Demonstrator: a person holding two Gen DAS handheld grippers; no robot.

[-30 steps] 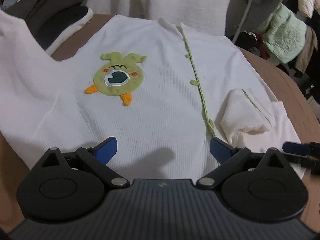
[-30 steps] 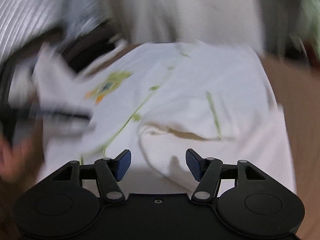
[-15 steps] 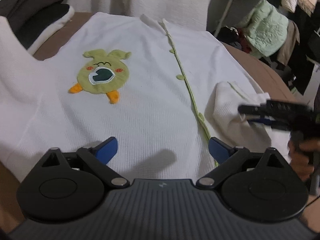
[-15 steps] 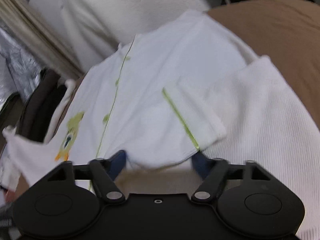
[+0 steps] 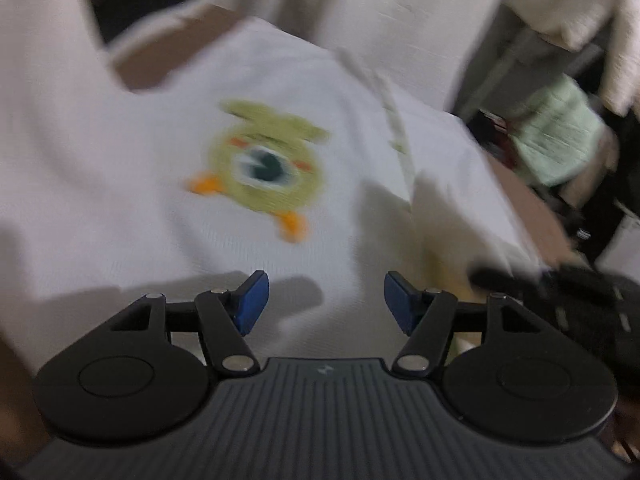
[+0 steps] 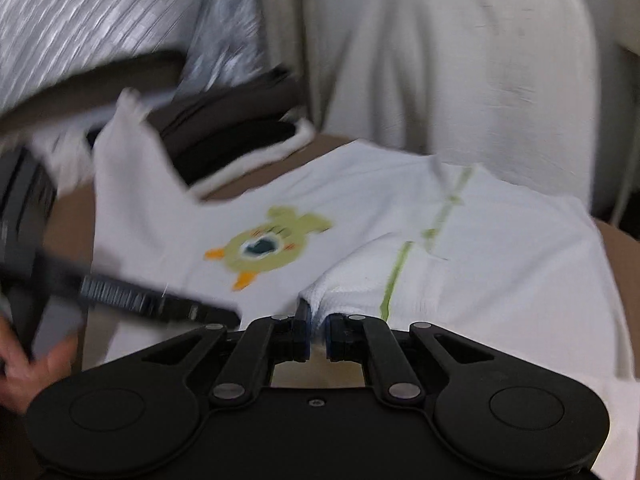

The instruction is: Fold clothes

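Observation:
A white button-up shirt point(image 5: 160, 200) with a green cartoon patch point(image 5: 266, 172) and green placket trim point(image 6: 394, 276) lies flat on the brown table point(image 6: 624, 264). My right gripper point(image 6: 318, 334) has its jaws closing on the folded white sleeve point(image 6: 360, 284), and the fabric is pinched between the blue pads. My left gripper point(image 5: 326, 304) hovers over the shirt's lower part, below the patch. Its jaws are closing but still stand apart, with only flat cloth under them. Each gripper shows as a dark blur in the other's view: the right gripper point(image 5: 560, 292), and the left gripper point(image 6: 120, 292) held by a hand point(image 6: 32, 372).
A stack of dark folded clothes point(image 6: 224, 120) sits at the table's far left. White cloth point(image 6: 460, 60) hangs behind the table. A mint quilted garment point(image 5: 560, 140) and clutter lie off the table's right side. A silver sheet point(image 6: 80, 20) is at the back left.
The right gripper has shut on the sleeve and carried it over the shirt's body toward the placket. The left gripper's jaws have narrowed, and it has moved in closer to the patch.

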